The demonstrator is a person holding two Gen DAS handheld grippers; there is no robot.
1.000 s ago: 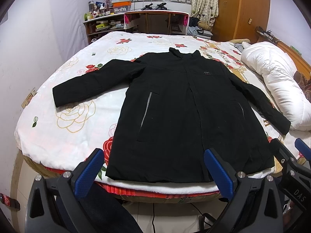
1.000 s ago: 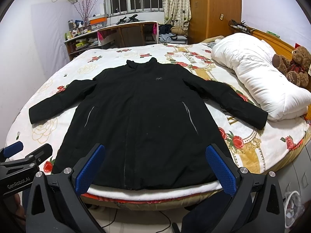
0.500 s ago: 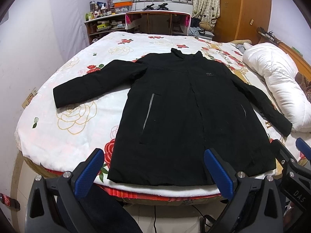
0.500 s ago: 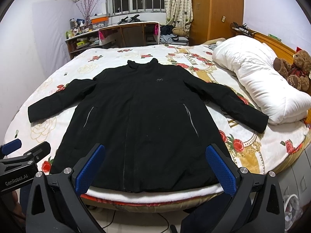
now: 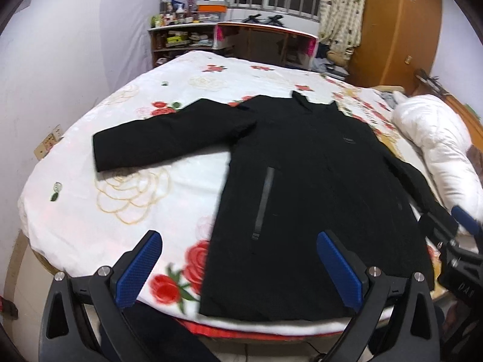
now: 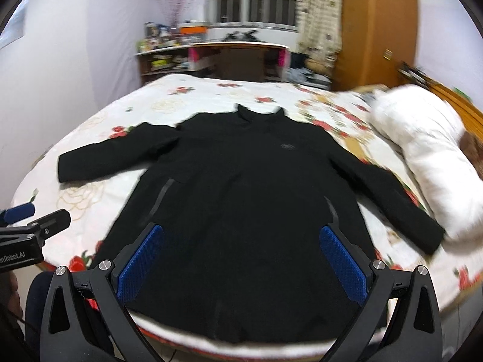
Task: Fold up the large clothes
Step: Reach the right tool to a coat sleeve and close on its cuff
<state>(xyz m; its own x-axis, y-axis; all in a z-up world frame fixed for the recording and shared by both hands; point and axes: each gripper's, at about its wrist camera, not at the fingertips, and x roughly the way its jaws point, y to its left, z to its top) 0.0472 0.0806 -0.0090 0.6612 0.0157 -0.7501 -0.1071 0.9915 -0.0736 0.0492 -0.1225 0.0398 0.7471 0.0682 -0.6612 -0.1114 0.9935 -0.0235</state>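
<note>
Here, long black zip-front coat [image 6: 241, 199] flat on rose-printed white bedspread [image 5: 126, 193], sleeves outspread. Left gripper [image 5: 238, 268] and right gripper [image 6: 241, 259] near, blue-padded jaws apart, empty.

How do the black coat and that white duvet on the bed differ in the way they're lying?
The black coat lies spread flat, sleeves out, across the middle of the bed; the white duvet is bunched into a puffy roll along one side. The coat is thin and dark, the duvet thick and pale. Both rest on the rose-printed bedspread, untouched by either gripper.
</note>
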